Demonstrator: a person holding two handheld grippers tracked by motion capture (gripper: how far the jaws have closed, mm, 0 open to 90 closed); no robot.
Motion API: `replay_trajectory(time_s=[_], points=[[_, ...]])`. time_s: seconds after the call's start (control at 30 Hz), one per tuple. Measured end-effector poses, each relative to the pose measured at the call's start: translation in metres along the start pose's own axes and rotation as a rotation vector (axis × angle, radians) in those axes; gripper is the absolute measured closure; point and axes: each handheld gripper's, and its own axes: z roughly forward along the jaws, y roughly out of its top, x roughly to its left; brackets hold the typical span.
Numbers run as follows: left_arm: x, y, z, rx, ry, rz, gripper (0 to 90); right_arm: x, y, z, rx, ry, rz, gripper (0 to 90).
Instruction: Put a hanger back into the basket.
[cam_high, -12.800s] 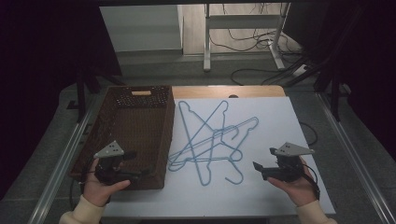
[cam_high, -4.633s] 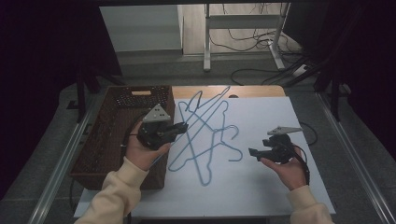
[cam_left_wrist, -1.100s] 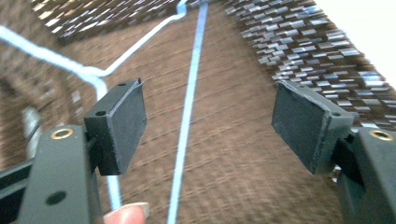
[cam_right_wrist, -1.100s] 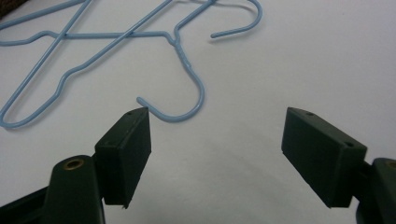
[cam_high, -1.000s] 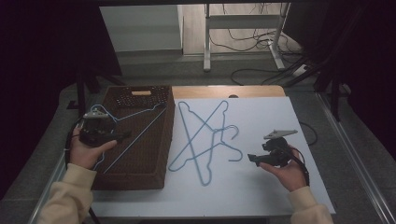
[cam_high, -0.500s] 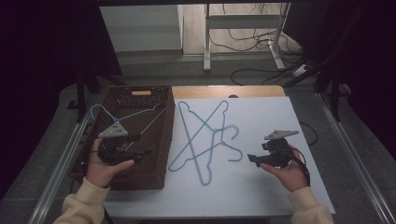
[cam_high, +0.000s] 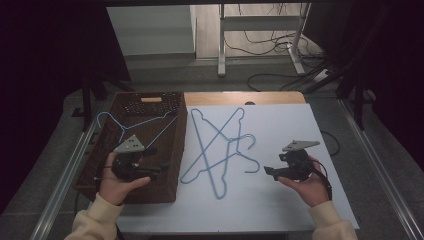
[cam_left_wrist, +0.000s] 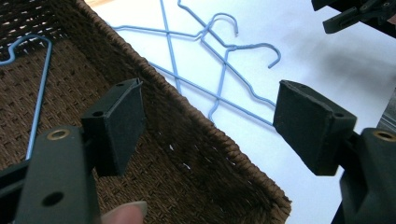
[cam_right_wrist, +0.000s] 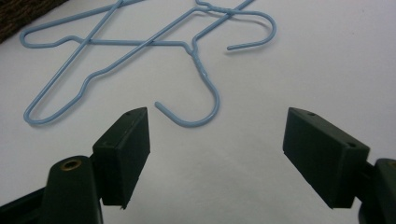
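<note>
Three light-blue wire hangers are counted. One hanger lies inside a brown wicker basket, with its hook draped over the basket's far left rim; in the left gripper view its hook and one straight wire are seen against the woven floor. The other two hangers lie crossed over each other on the white sheet just to the right of the basket, touching one another, their hooks turned away from the basket. In the right gripper view one of their hooks is seen just beyond the gap between the jaws.

One basket is seen, sitting on the left part of the table, its right wall meeting the white sheet's edge.

Two grippers are held, one in each hand. The left gripper is held over the near end of the basket; its jaws are spread wide with nothing between them. The right gripper is held above the sheet, well to the right of the basket and near the crossed hangers; its jaws are likewise spread wide and hold nothing.
</note>
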Motion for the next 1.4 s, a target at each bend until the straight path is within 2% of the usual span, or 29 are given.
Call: replay_trajectory(time_s=[0.4,0.63,0.93,1.27,1.4], points=[[0.000,-0.002,0.002,0.008,-0.006,-0.003,24.5,0.002,0.000,-0.001,-0.004,0.002,-0.002,23.1],[-0.002,-0.002,0.001,0.012,-0.002,-0.005,24.6,0.002,0.001,0.003,0.014,-0.022,-0.002,23.4],[-0.004,-0.002,0.003,0.031,-0.009,0.010,24.8,0.005,0.004,0.010,0.035,-0.023,-0.010,26.3],[-0.006,-0.001,0.003,0.032,-0.014,0.013,24.9,0.004,0.017,0.021,0.044,-0.049,-0.017,30.5],[-0.007,-0.001,0.004,0.032,-0.018,0.018,25.0,0.003,0.028,0.025,0.038,-0.057,-0.019,37.8]])
